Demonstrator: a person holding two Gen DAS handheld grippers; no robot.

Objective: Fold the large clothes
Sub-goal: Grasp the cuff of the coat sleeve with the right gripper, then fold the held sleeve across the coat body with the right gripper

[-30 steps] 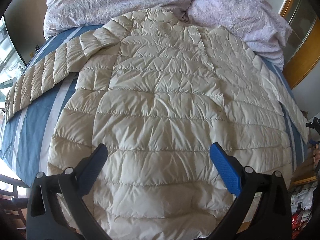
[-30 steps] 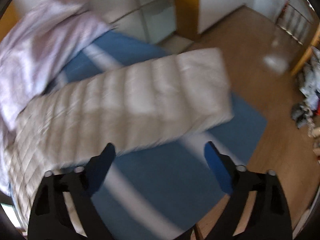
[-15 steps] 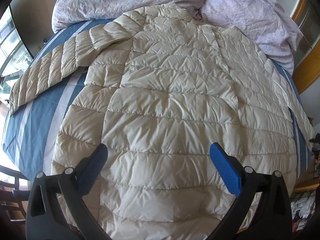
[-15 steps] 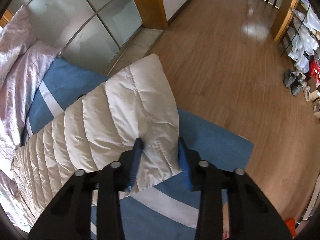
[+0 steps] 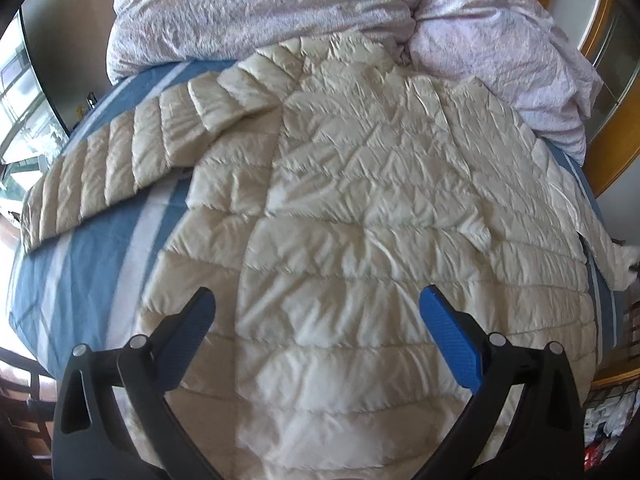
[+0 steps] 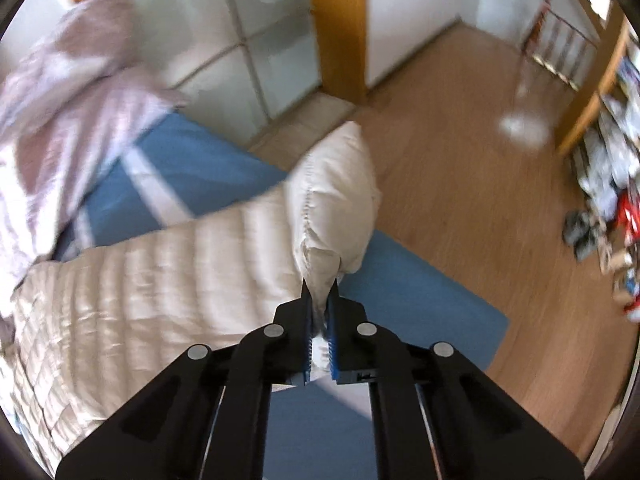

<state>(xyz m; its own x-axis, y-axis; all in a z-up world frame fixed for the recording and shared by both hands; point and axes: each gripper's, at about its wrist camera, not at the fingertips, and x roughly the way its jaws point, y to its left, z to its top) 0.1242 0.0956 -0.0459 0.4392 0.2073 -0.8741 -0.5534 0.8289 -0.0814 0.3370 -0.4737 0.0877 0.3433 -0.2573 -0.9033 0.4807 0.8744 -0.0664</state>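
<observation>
A cream puffer jacket [image 5: 360,208] lies spread on a blue bed [image 5: 100,264] as the right gripper [image 6: 319,300] pinches its sleeve cuff [image 6: 332,208] and the left gripper [image 5: 316,316] hovers wide open; slick fabric could slip free mid-fold.

Home bedroom. Bed [image 5: 100,264] with blue, white-striped sheet; crumpled lilac duvet [image 5: 280,4] at its head. Wood floor [image 6: 460,168], frosted-glass sliding doors [image 6: 256,48] in wood frames, shoes [image 6: 580,232] and cluttered shelf [image 6: 616,92] by the wall.
</observation>
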